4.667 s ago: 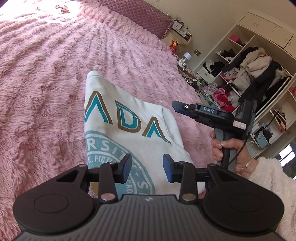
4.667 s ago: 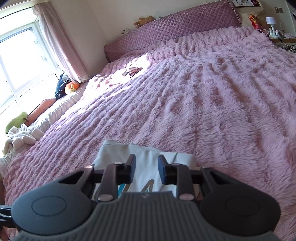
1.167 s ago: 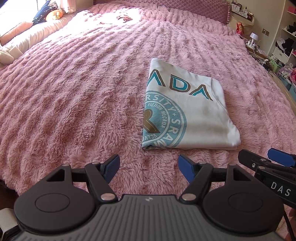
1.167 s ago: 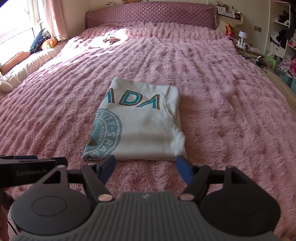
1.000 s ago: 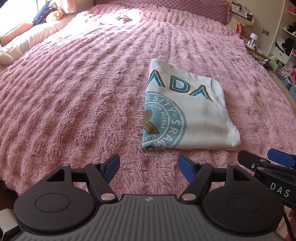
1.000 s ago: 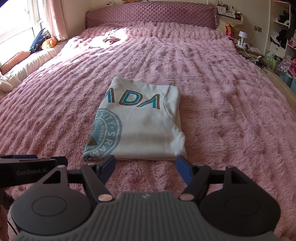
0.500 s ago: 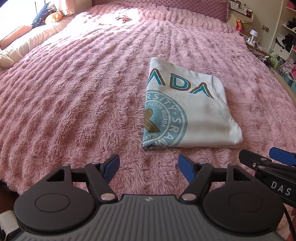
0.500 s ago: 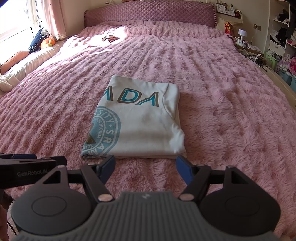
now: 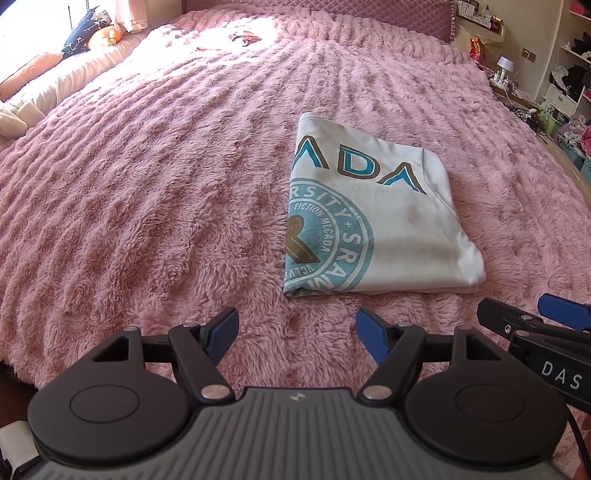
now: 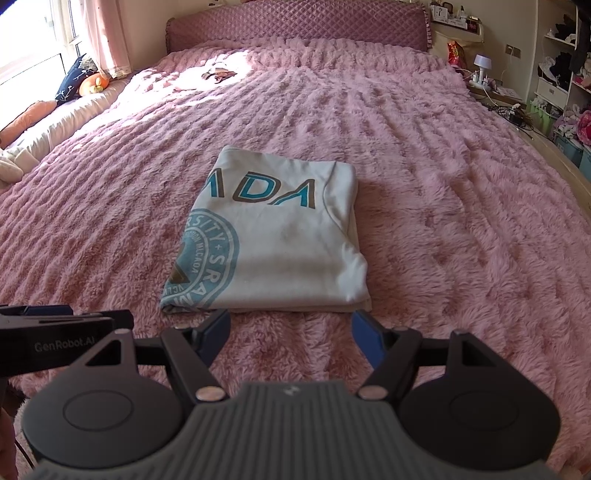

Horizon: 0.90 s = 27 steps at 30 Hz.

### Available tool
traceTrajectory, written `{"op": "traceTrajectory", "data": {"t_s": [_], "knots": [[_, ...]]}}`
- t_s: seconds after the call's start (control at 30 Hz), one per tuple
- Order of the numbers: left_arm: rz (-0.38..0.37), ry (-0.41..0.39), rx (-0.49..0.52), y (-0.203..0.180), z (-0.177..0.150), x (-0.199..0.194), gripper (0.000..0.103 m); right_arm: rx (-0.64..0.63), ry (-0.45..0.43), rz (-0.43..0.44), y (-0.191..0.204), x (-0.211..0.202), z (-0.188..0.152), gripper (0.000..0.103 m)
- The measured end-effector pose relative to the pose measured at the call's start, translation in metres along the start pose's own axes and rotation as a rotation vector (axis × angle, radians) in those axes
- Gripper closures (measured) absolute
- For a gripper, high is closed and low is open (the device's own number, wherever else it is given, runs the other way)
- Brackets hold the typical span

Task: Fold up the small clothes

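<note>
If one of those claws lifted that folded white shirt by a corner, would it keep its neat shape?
Probably not. The folded shirt is soft cloth in loose layers, so it would likely droop and unfold. It looks light. Pushed across the fluffy pink blanket, it would probably bunch up rather than slide.

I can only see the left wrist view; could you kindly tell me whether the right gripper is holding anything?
Observer: No. The right gripper stands open and empty, just short of the folded white T-shirt with the teal round print.
Operator: Thank you. Does the shirt's right edge show anything that my view lacks?
Observer: Yes, a stack of folded layers, with shadow on the fluffy pink bedspread beside it.
Operator: And what stands above the far end of the bed?
Observer: A quilted mauve headboard, visible across its full width.
</note>
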State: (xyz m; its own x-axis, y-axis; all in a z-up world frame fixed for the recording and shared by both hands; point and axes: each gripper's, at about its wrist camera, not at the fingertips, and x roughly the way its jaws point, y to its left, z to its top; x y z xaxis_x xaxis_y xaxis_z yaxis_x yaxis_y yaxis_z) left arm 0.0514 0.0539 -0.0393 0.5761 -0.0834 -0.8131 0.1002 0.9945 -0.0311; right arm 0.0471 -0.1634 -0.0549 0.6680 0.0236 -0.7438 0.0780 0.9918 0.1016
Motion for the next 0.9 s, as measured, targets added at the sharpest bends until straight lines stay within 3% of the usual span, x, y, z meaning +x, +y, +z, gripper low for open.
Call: {"op": "traceTrajectory", "data": {"t_s": [0.9], "knots": [[0.0,0.011,0.001,0.0006,-0.0028,0.0017,0.018,-0.002,0.001,0.0,0.0002,0.0005,-0.0004,0.034]]}}
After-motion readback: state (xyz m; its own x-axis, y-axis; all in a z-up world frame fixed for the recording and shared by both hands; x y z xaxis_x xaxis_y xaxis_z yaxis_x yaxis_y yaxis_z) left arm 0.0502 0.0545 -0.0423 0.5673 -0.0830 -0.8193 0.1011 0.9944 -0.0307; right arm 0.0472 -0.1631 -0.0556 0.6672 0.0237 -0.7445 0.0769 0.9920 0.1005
